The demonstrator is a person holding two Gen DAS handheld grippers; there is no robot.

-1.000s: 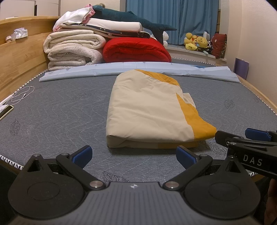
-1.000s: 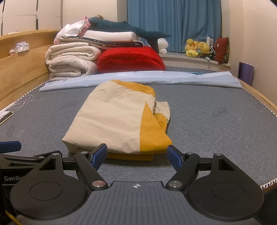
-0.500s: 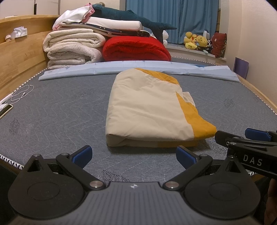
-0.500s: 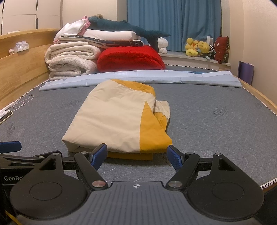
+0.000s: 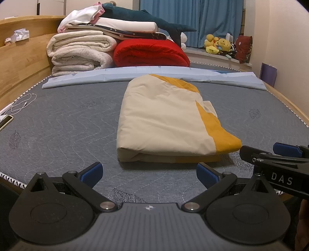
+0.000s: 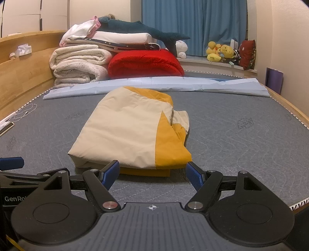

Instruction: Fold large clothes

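A cream and mustard-yellow garment [image 5: 166, 119] lies folded into a thick rectangle on the grey quilted mattress [image 5: 58, 123]; it also shows in the right wrist view [image 6: 133, 131]. My left gripper [image 5: 149, 171] is open and empty, a short way in front of the garment's near edge. My right gripper [image 6: 152, 171] is open and empty, its blue pads just short of the garment's near yellow corner. The right gripper shows at the right edge of the left wrist view [image 5: 278, 156], and the left gripper's blue fingertip at the left edge of the right wrist view [image 6: 11, 163].
A folded light-blue sheet [image 5: 154, 74] lies across the far mattress. Behind it are stacked white blankets [image 5: 81, 52], a red blanket [image 5: 150, 53] and a plush shark [image 5: 146, 17]. A phone with its white cable [image 5: 5, 121] sits at the left edge. A wooden headboard [image 5: 23, 63] runs along the left.
Both grippers have stayed open and nearly still; the views shift only slightly. The garment has not moved.
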